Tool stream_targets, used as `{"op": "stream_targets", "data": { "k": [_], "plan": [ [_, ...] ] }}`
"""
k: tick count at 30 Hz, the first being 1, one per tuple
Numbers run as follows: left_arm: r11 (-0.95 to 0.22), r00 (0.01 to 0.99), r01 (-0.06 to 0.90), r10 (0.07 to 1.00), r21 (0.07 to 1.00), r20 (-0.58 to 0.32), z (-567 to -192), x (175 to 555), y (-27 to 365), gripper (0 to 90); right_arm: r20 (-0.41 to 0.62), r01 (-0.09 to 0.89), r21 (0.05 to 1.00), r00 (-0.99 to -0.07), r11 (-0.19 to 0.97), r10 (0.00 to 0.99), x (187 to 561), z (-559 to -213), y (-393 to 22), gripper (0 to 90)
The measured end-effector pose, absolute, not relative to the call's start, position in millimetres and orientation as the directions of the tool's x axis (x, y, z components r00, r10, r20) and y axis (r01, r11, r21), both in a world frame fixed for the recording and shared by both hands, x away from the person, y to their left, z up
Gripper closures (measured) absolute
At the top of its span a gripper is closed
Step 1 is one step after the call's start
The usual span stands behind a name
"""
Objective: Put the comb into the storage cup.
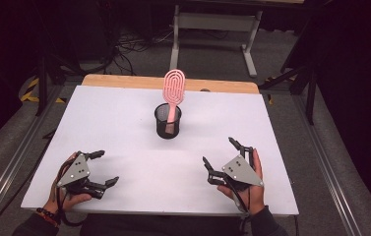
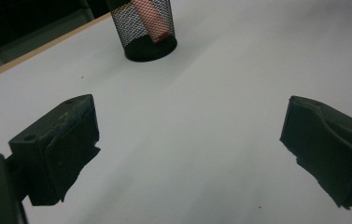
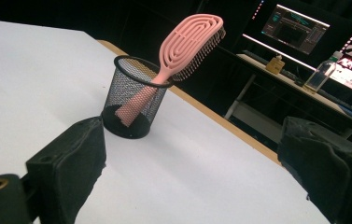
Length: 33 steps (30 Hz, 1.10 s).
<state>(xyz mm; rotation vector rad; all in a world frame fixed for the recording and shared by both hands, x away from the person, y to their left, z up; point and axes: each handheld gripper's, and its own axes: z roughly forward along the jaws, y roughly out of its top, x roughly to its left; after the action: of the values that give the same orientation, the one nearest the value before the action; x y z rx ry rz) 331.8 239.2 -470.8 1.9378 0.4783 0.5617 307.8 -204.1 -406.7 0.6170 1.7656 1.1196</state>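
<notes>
A pink hairbrush [image 1: 173,91] stands handle-down in a black mesh cup [image 1: 168,123] near the middle of the white table top [image 1: 124,113]. The brush head leans out over the cup's rim. My left gripper [image 1: 105,168] rests open at the front left, held by a hand. My right gripper [image 1: 218,155] rests open at the front right, also in a hand. In the left gripper view the mesh cup [image 2: 144,29] sits far ahead of the wide-apart jaws. In the right gripper view the hairbrush [image 3: 190,39] and mesh cup [image 3: 135,98] stand beyond the jaws. Nothing lies between either pair of jaws.
A wooden strip [image 1: 124,81] runs along the table's far edge. Behind it stands a grey table frame [image 1: 212,29] among floor cables. In the right gripper view, lit monitors [image 3: 299,23] and a bottle [image 3: 320,74] sit on a desk in the dark background.
</notes>
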Motion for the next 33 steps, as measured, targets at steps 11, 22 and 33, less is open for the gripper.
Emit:
{"op": "stream_targets", "data": {
  "k": [11, 22, 33],
  "plan": [
    [-0.403, 0.813, 0.082, 0.556, 0.911, 0.173, -471.0, 331.6, 239.3, 5.2, -0.439, -0.032, 0.875, -0.477, 0.484, 0.761, 302.3, -422.9, -216.9, 5.9],
    [-0.400, 0.816, 0.086, 0.554, 0.913, 0.166, -471.6, 332.1, 238.5, 5.1, -0.439, -0.006, 0.862, -0.506, 0.507, 0.742, 301.3, -441.9, -230.9, 4.9],
    [-0.389, 0.812, 0.091, 0.562, 0.917, 0.158, -472.1, 332.3, 240.1, 4.9, -0.353, 0.064, 0.890, -0.531, 0.451, 0.771, 301.6, -460.0, -252.4, 3.5]
  ]
}}
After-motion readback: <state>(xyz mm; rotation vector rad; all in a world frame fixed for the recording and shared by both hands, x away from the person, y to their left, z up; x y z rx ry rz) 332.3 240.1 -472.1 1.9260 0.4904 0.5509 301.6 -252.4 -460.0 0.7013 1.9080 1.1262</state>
